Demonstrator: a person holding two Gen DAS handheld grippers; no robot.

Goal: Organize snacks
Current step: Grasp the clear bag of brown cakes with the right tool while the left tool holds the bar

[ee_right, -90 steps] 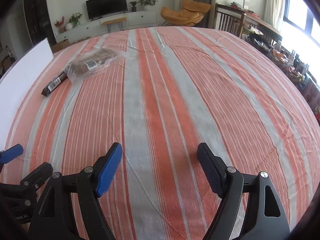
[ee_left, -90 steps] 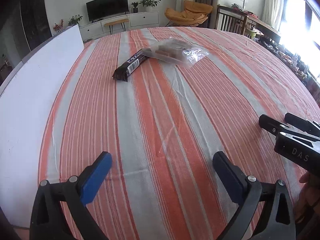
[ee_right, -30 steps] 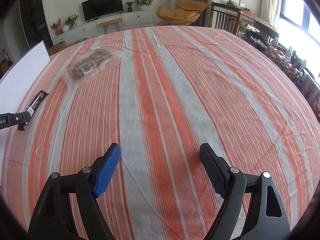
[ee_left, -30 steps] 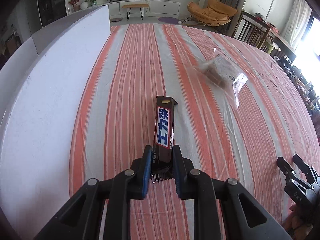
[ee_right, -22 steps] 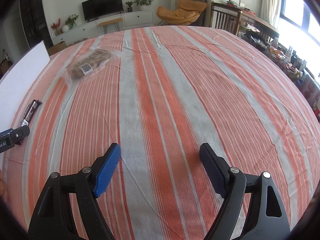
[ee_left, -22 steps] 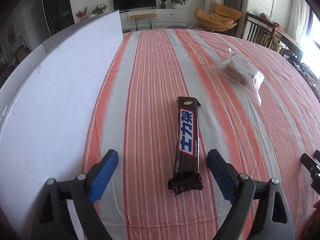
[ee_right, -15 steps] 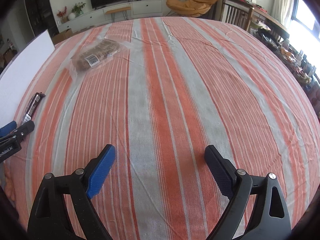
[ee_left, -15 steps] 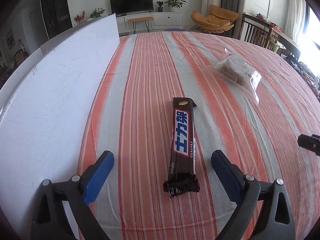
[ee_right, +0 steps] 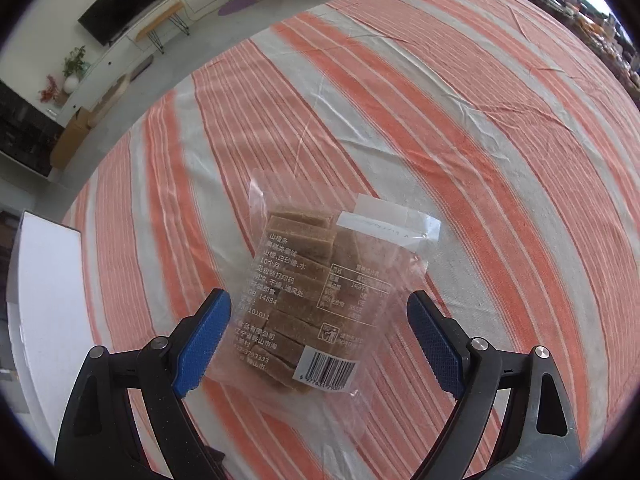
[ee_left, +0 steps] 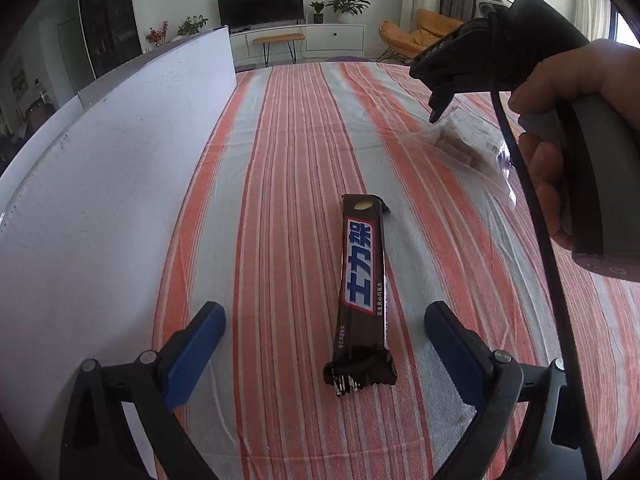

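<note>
We hover our right gripper (ee_right: 318,340), jaws opening wide, directly above the clear plastic bag of brown snack bars (ee_right: 316,300), whose long axis runs between the pads.

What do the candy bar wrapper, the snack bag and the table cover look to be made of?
Candy bar: glossy brown film, probably plastic; shiny, crimped serrated ends.
Snack bag: clear thin plastic; brown slabs show through, creases glint.
Table cover: matte woven cloth, striped orange and pale; weave and wrinkles visible.

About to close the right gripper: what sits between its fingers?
The clear snack bag lies between the opening right gripper fingers, untouched, in the right wrist view.
</note>
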